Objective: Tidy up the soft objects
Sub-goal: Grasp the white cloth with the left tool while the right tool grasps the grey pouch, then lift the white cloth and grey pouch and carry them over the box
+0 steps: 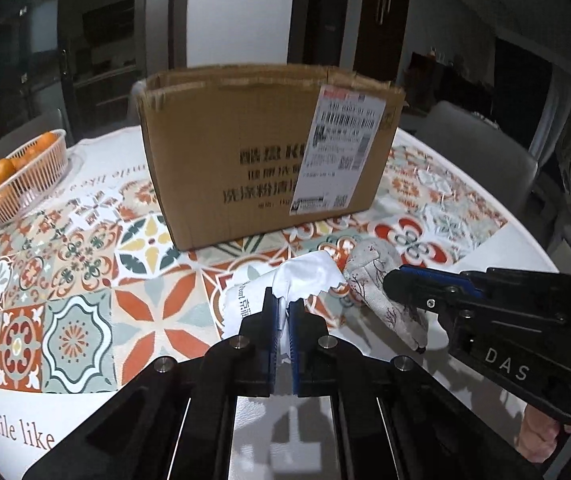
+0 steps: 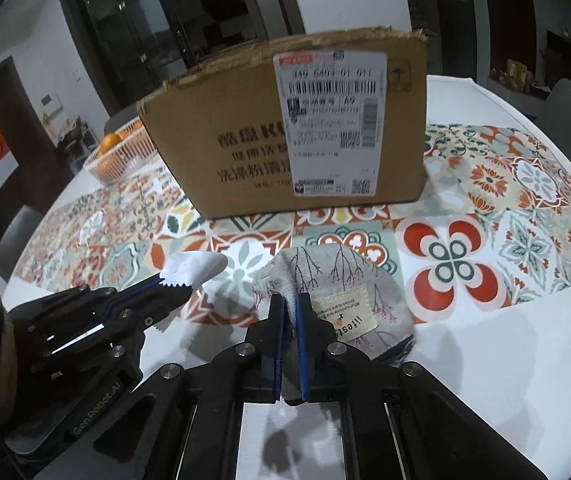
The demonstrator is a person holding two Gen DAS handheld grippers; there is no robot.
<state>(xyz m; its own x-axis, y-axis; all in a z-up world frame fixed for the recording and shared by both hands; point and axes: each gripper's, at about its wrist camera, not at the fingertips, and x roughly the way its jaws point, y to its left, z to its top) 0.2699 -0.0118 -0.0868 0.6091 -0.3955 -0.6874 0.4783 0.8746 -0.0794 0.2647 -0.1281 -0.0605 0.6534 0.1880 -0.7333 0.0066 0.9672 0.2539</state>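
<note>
- Left gripper was clamped on a white cloth, held just over the table.
- Right gripper was pinched on a grey pouch, beside the cloth.
- Cardboard box stood behind both; basket of oranges far left.

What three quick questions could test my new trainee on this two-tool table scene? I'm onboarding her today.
1. True or false: the left tool is shut on the white cloth.
2. What does the right tool grip? A) grey pouch B) orange C) box
3. Fill in: the basket of oranges sits to the ____ of the cardboard box in the left wrist view.

Key: 1 true; 2 A, the grey pouch; 3 left.
</note>
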